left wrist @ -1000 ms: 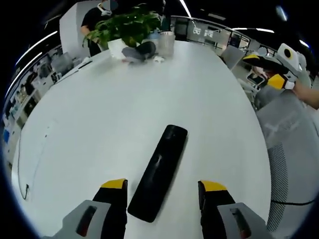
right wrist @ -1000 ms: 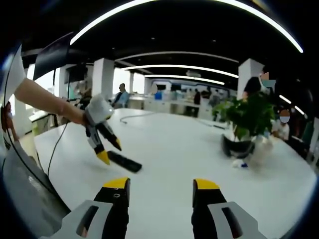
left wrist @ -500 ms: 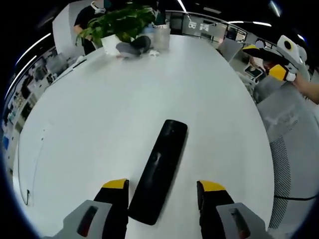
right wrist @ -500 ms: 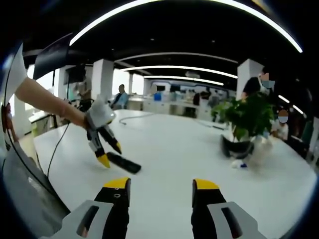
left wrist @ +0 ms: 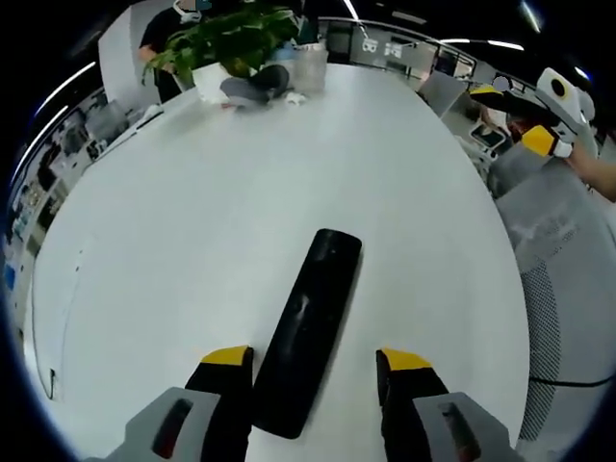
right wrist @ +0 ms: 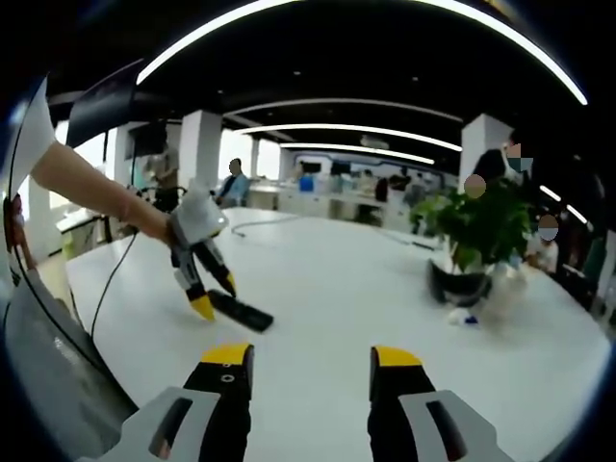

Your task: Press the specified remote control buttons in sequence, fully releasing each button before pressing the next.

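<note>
A long black remote control (left wrist: 311, 327) lies flat on the white table (left wrist: 212, 212), running away from me between my left gripper's (left wrist: 316, 361) open jaws. Its near end sits level with the yellow fingertips (left wrist: 228, 358). In the right gripper view the same remote (right wrist: 241, 312) lies small at the left, with the left gripper (right wrist: 217, 294) straddling its near end, held by a person's hand. My right gripper (right wrist: 312, 356) hangs open above the table, well away from the remote, with nothing between its jaws. It also appears at the upper right of the left gripper view (left wrist: 527, 120).
A potted plant (left wrist: 236, 53) with grey objects beside it stands at the table's far end. A grey mesh chair (left wrist: 563, 289) sits by the right edge. A thin cable (left wrist: 53, 318) lies along the left edge. People stand in the office behind.
The left gripper has crept slightly forward and lower over the remote's near end. The right gripper has stayed nearly still.
</note>
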